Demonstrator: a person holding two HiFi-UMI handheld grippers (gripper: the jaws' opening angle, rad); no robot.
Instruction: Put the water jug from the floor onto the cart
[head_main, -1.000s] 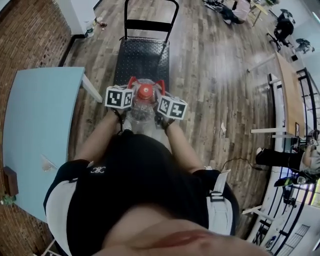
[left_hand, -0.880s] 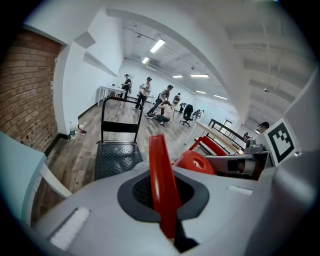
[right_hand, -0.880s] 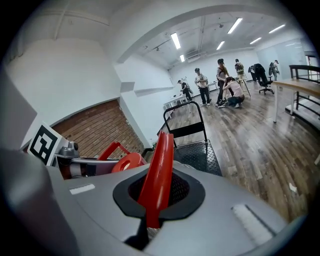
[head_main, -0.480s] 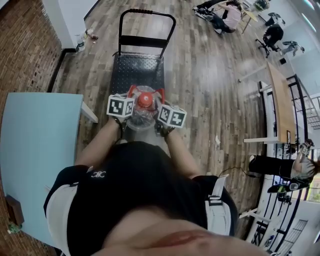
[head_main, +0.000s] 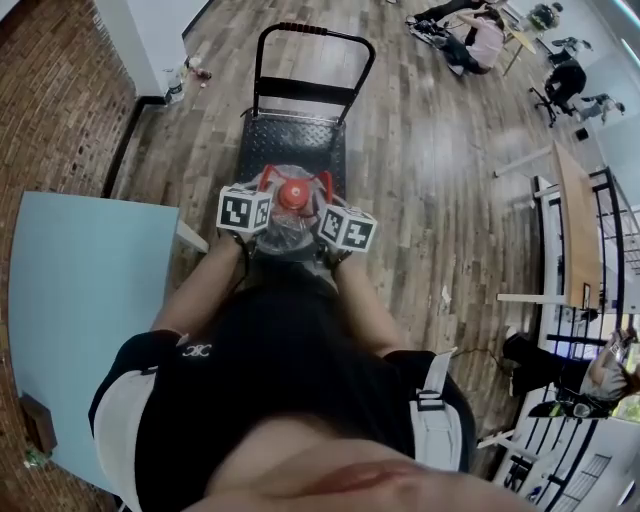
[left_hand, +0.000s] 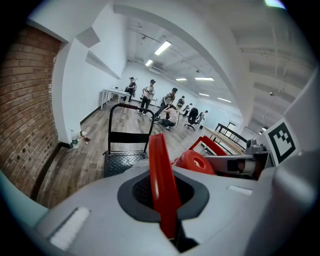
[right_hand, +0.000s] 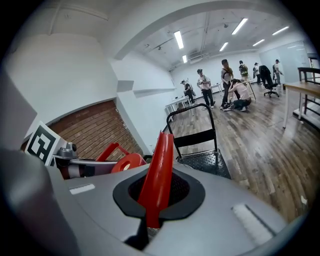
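**Jug off the floor, pinched between both tongs at the cart's near edge**

- Water jug (head_main: 288, 228): clear body, red cap (head_main: 292, 194). It hangs at 12 o'clock from the person, close to the torso, over the near end of the cart (head_main: 300, 140).
- The cart's push handle (head_main: 315, 35) is at the far end, 12 o'clock. A blue table (head_main: 80, 300) is at 9 o'clock.
- Left gripper (left_hand: 157, 142): jaws together in one red blade with nothing between them. The cap sits just beside it at 3 o'clock.
- Right gripper (right_hand: 165, 140): also closed and empty, with the cap at 9 o'clock.
- Hold: the jug is squeezed between the two closed tongs, one pressing at each side near the shoulder.
- Handling (judgement): probably heavy if filled, though the fill level can't be read. The smooth, round plastic wall is likely to slip and give under pressure. No handle is visible.
- Best purchase looks like opposite sides just under the neck, with even pressure and the jug kept upright.
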